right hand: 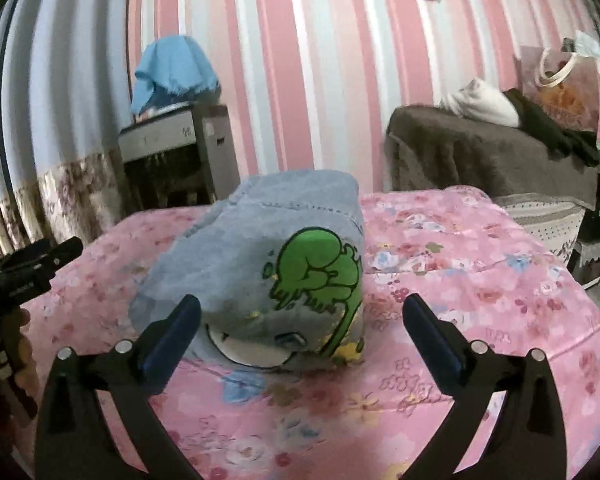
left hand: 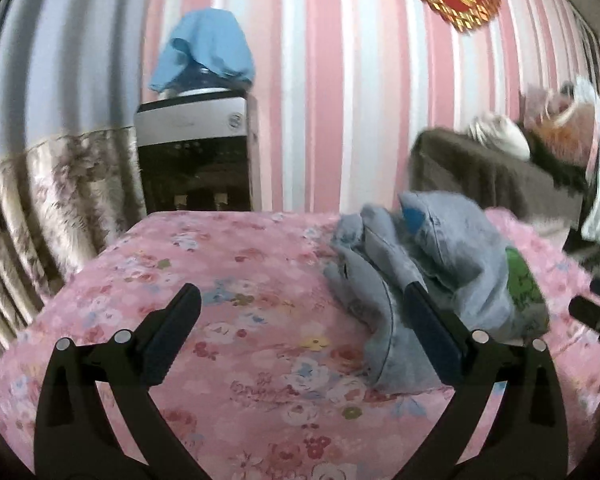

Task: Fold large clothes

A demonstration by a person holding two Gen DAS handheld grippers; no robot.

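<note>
Jaws of both the left gripper (left hand: 300,312) and right gripper (right hand: 300,312) are standing wide, holding nothing. You are facing the folded garment (right hand: 260,264), lying mid-bed (right hand: 480,280), nearer your right gripper.

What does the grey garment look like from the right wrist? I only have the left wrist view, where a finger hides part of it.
Observer: The garment lies as one folded bundle on the bedspread.
Operator: What is the green patch I see at its edge?
Observer: It is a green cartoon print, facing up on the bundle's right side.
Operator: Is the right gripper holding the bundle?
Observer: No. The right gripper has its jaws wide open, with the bundle's near edge between them and nothing clamped.
</note>
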